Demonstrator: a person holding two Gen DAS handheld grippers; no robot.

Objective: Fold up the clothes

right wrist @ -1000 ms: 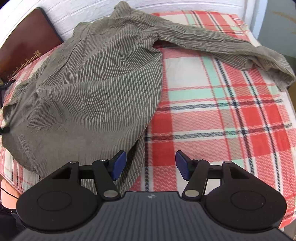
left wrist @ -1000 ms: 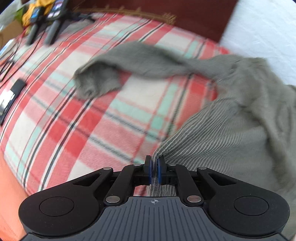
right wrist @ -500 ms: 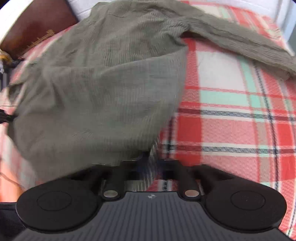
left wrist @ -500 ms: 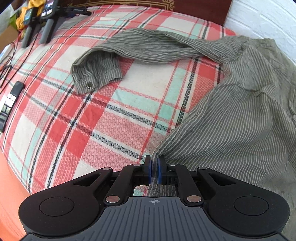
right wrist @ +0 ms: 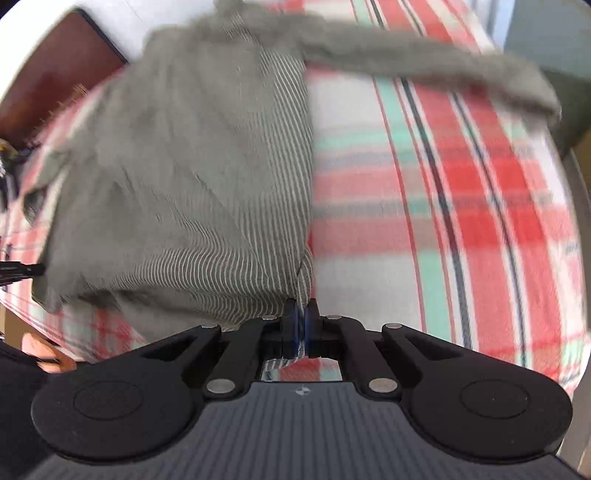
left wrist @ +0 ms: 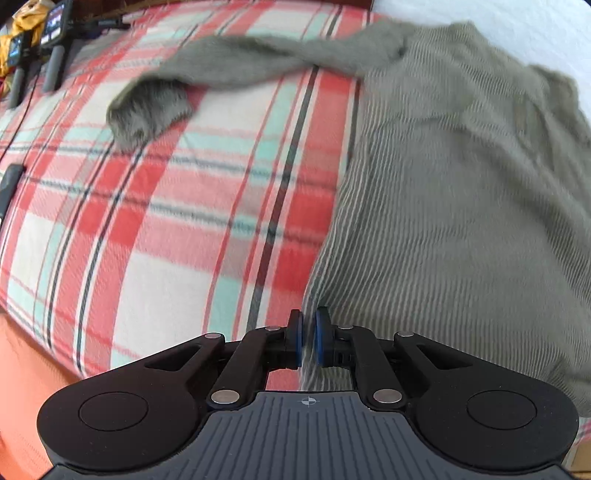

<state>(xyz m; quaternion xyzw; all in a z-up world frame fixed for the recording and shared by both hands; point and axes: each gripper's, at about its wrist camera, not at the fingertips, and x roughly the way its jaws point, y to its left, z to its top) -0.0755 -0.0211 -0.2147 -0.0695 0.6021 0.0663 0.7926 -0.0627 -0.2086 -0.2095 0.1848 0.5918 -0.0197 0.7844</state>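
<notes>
A grey-green striped shirt (left wrist: 454,206) lies spread on a red, white and mint plaid blanket (left wrist: 192,221). In the left wrist view my left gripper (left wrist: 308,334) is shut on the shirt's hem at its left bottom corner. One sleeve (left wrist: 236,70) stretches away to the upper left, ending in a cuff. The right wrist view shows the same shirt (right wrist: 192,177) with my right gripper (right wrist: 301,323) shut on the hem at its right bottom corner. The other sleeve (right wrist: 424,66) runs to the upper right. Both views are blurred by motion.
Black handled devices and cables (left wrist: 40,48) lie at the blanket's far left, with a small dark device (left wrist: 11,179) nearer. A dark wooden headboard (right wrist: 55,77) and a white wall (left wrist: 498,26) stand behind. An orange sheet (left wrist: 22,387) shows below the blanket edge.
My right gripper was open beside the hem and has shut on it. Both grippers have shifted across the bed with the hem, dragging the shirt; the left stayed shut.
</notes>
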